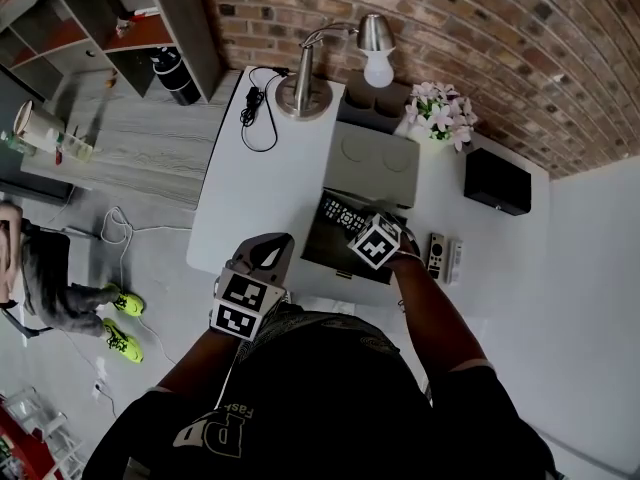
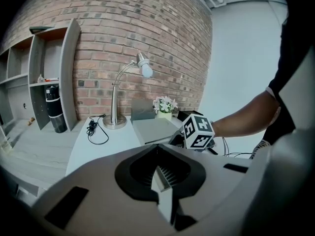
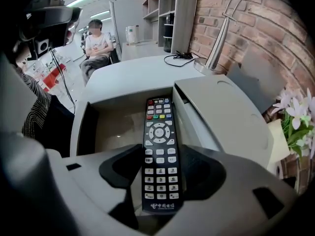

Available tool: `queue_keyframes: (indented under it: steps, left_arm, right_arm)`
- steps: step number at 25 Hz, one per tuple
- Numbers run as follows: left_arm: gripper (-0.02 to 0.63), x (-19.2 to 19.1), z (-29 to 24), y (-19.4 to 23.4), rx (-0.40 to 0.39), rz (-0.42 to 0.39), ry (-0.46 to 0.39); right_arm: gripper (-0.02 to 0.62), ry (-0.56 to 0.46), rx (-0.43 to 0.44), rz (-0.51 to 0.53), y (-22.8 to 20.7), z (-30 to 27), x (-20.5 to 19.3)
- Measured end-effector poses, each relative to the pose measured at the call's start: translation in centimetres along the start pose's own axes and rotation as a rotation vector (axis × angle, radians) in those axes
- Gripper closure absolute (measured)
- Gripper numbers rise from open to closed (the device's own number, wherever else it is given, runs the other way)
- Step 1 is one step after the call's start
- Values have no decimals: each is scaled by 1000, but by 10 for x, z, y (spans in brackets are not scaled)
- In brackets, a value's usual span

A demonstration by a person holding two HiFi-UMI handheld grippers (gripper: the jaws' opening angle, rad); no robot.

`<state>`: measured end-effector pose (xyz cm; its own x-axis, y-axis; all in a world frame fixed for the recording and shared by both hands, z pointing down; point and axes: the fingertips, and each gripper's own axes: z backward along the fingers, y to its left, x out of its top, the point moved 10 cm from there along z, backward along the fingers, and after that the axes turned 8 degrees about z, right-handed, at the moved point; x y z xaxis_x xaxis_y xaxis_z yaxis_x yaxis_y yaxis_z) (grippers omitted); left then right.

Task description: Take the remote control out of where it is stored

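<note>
A long black remote control [image 3: 160, 151] with white buttons lies lengthwise between the jaws of my right gripper [image 3: 160, 178]. Its far end reaches over the open grey storage drawer [image 3: 113, 124]. The jaws stand wide, with a dark gap on either side of the remote, so the pads do not press on it. In the head view the remote [image 1: 343, 215] sits in the dark drawer [image 1: 318, 248] just ahead of the right gripper [image 1: 362, 230]. My left gripper [image 1: 268, 256] hangs off the table's front edge, left of the drawer. Its jaws [image 2: 165, 181] meet with nothing between them.
The box's grey lid [image 1: 375, 158] lies behind the drawer. Two more remotes [image 1: 436, 253] [image 1: 455, 260] lie right of it. A desk lamp [image 1: 300, 78], a cable [image 1: 255, 113], flowers [image 1: 440, 113] and a black box [image 1: 497, 180] line the table's back. A person [image 1: 40, 278] sits at left.
</note>
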<state>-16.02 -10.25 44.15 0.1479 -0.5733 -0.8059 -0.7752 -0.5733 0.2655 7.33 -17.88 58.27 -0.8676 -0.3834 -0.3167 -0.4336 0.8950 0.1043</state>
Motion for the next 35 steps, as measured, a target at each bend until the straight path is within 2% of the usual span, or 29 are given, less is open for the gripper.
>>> queue_keyframes:
  steps: [7,12,17,23,27,30,35]
  left_arm:
    - [598,-3,2,5,1,31,-1]
    - [598,0,0,4,-6,35,-7]
    - [598,2,-3,3,-9,28,-7]
    - [598,5,-9,-3,-17,19,-7]
    - [598,7,-13,-12,-30,5,-12]
    - [598,9,-15,-19,-39,-6,-13]
    - [598,9,-20,-30,-48,-16,-13]
  right_arm:
    - [368,16,44,-17,-5,-5,0]
    - [368,-5,3,-30,-2,0,-4]
    - [368,-42,-23,-102,7,13,-10]
    - [368,-121,-43,-182,13,35,-18]
    - [368,-179,-86,-205,14,51,-24]
    - [368,-224,-81,-263,19,66,-31]
    - [368,-347,-23,-434,30,86,-44]
